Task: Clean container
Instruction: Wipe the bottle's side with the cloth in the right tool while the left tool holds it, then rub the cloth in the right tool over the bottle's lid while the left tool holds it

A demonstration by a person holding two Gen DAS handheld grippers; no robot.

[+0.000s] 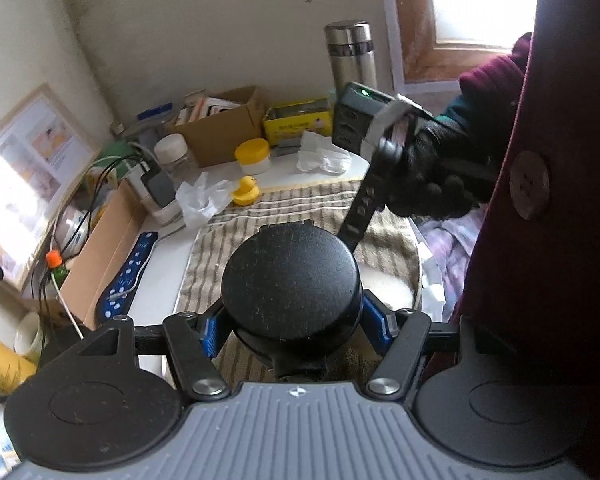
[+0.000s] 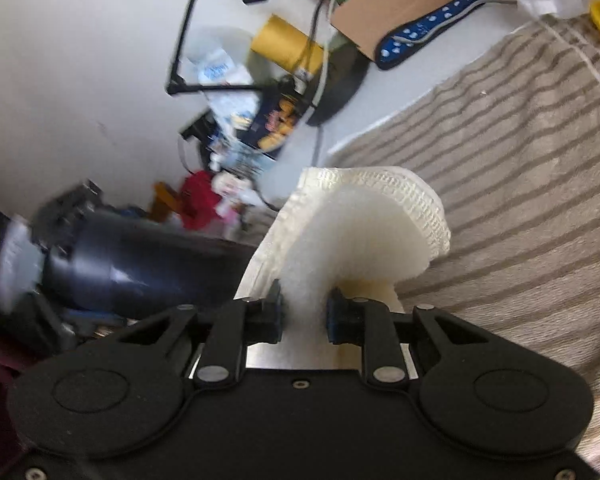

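My left gripper (image 1: 292, 322) is shut on a black cylindrical container (image 1: 291, 280), its round flat end facing the camera, held above a striped towel (image 1: 300, 204). The same container shows in the right wrist view (image 2: 140, 256), lying sideways at the left. My right gripper (image 2: 304, 316) is shut on a white sponge (image 2: 360, 224) with a mesh-textured side, bent over above the striped towel (image 2: 520, 160), just right of the container. A bit of the sponge shows behind the container in the left wrist view (image 1: 388, 288). The right gripper's body (image 1: 364, 120) and gloved hand are up at the right.
On the white table behind the towel are a yellow rubber duck (image 1: 245, 191), a yellow-lidded jar (image 1: 253, 156), crumpled tissue (image 1: 322, 154), a cardboard box (image 1: 216, 128), a yellow tin (image 1: 298, 120) and a steel flask (image 1: 350, 54). A blue dotted item (image 1: 130, 272) and cables lie left. A maroon coat (image 1: 548, 200) fills the right.
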